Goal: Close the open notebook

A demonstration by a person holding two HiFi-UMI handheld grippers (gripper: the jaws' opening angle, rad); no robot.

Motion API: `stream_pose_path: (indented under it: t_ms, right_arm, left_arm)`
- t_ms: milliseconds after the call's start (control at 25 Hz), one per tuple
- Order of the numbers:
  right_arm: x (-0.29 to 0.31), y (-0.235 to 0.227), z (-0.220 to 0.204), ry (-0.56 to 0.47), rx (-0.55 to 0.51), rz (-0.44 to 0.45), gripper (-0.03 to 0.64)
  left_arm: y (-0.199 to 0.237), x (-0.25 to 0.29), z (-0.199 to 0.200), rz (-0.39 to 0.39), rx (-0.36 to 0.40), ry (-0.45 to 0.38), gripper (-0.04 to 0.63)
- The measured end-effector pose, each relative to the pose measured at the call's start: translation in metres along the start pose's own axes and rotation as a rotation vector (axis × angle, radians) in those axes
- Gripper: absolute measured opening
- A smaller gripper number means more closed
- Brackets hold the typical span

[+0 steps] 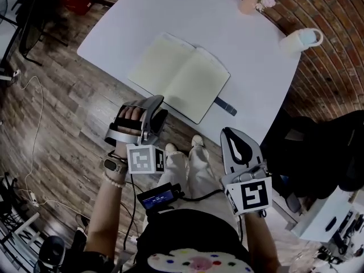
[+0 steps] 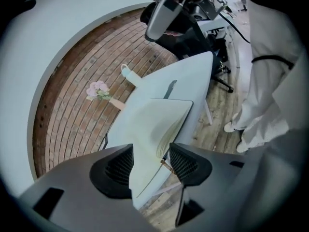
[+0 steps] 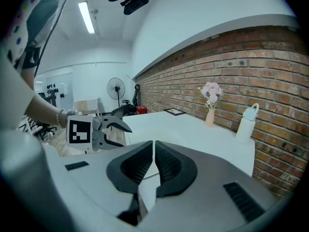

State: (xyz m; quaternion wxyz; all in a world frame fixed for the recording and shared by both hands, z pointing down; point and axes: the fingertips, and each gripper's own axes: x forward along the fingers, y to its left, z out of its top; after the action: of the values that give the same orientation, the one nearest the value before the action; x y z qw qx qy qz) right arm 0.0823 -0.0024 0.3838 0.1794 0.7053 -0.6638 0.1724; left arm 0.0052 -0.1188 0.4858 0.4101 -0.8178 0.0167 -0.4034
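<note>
Overhead, we see open notebook [image 1: 179, 75] flat on white table [image 1: 227, 27]; left gripper [image 1: 157, 104] just beside notebook's near edge, right gripper [image 1: 228, 133] farther off. Left gripper view: jaws released, notebook ahead, untouched. Right gripper view: jaws clenched, empty.

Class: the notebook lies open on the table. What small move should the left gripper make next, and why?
Probably ease the left gripper forward so its open jaws straddle the near edge of the notebook, which lies flat open and lines up between them.
</note>
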Motion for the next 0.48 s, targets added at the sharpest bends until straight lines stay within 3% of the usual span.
stream_pose_path:
  t_ms: [480]
  right_arm:
    - [0.005, -0.017, -0.011, 0.022, 0.031, -0.026, 0.040]
  left_arm:
    - [-0.020, 0.028, 0.001, -0.057, 0.197, 0.024, 0.244]
